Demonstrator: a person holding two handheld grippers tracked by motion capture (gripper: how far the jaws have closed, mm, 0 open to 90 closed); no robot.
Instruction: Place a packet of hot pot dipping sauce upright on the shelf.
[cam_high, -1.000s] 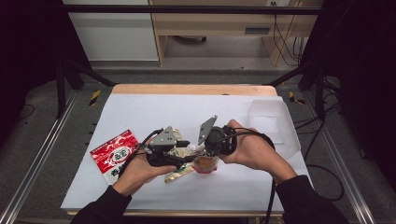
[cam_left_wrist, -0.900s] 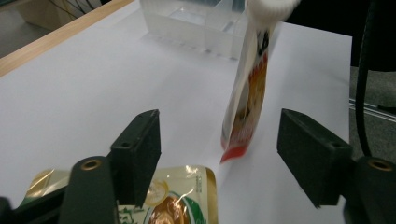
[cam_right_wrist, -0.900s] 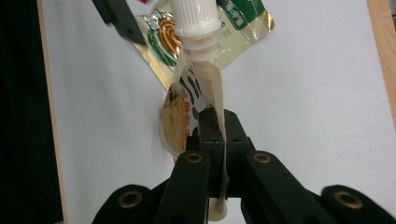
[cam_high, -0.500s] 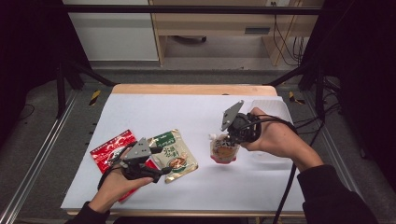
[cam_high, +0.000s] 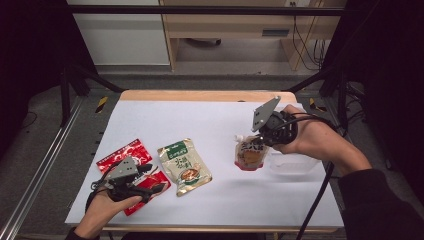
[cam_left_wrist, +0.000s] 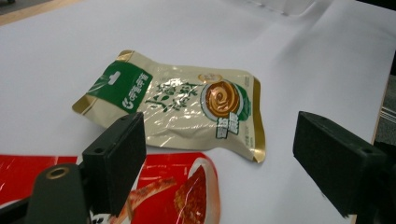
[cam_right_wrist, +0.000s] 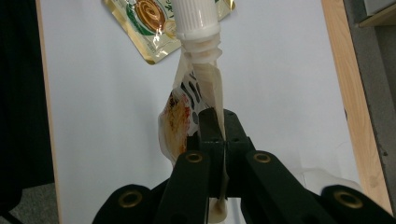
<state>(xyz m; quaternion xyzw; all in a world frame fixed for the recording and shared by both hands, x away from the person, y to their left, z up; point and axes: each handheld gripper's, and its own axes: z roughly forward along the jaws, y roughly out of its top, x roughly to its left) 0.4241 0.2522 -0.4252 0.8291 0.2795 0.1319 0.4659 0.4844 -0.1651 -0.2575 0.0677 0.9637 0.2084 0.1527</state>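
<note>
Lifted clear of the middle, the soft spouted pouch (cam_high: 249, 154) now dangles near the table's (cam_high: 210, 117) right edge, pinched by its thin side seam in the right gripper (cam_right_wrist: 218, 140), while the left gripper's (cam_left_wrist: 219, 163) jaws, just opened and empty, hover near the front-left corner.

The left gripper (cam_high: 150, 181) covers part of the red packet (cam_high: 125, 154); the spouted pouch's (cam_right_wrist: 187, 116) lower end hides behind the right gripper (cam_right_wrist: 219, 135).
</note>
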